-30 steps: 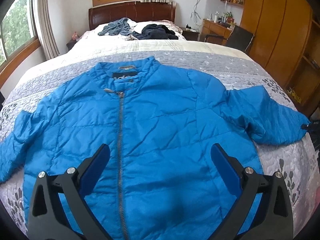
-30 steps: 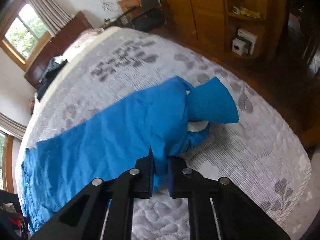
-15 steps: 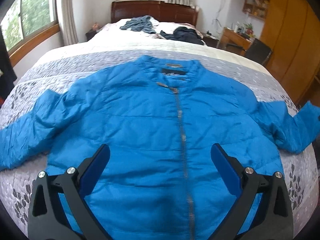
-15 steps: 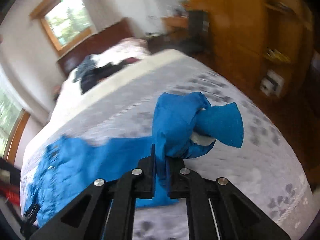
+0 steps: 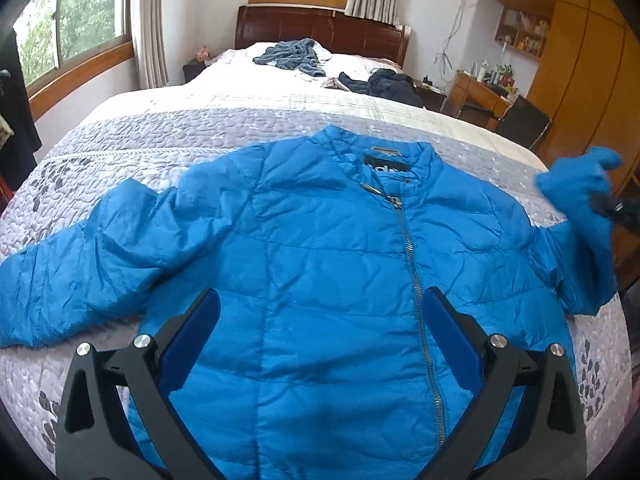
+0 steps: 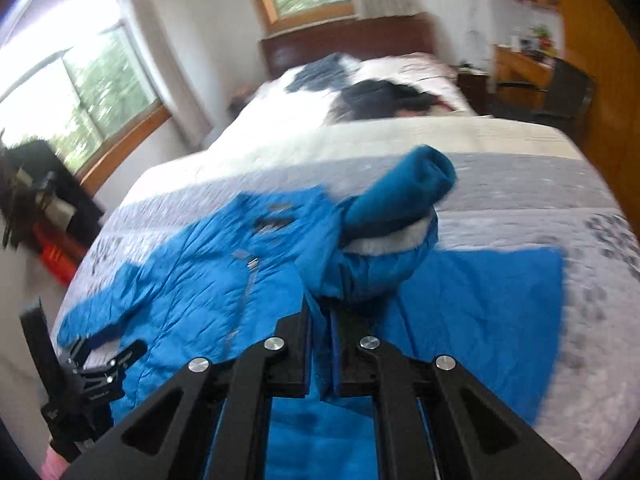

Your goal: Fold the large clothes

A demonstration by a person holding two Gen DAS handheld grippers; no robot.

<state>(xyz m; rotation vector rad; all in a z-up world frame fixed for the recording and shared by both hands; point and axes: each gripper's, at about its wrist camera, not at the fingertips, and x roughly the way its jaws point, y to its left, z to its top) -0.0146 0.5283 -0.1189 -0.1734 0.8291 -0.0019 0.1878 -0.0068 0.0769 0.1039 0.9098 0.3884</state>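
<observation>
A bright blue puffer jacket (image 5: 320, 272) lies front-up on the bed, zipped, its collar toward the headboard. The jacket's left sleeve (image 5: 80, 264) stretches flat across the quilt. My left gripper (image 5: 320, 320) hovers open above the jacket's lower front, with nothing between its fingers. My right gripper (image 6: 322, 312) is shut on the jacket's right sleeve (image 6: 372, 264), which is lifted off the bed with its knit cuff (image 6: 412, 184) sticking up. In the left wrist view the raised sleeve (image 5: 576, 200) and the right gripper (image 5: 618, 210) show at the right edge. The left gripper (image 6: 100, 364) appears at lower left in the right wrist view.
The bed (image 5: 120, 152) has a grey patterned quilt. A grey-blue garment (image 5: 292, 52) and a dark garment (image 5: 384, 84) lie near the wooden headboard (image 5: 320, 28). A desk (image 5: 480, 92), a dark chair (image 5: 520, 124) and wooden wardrobes (image 5: 592, 72) stand to the right.
My right gripper has lifted the sleeve off the bed and swung it inward over the jacket. My left gripper has shifted left, so the jacket's zip now lies right of centre.
</observation>
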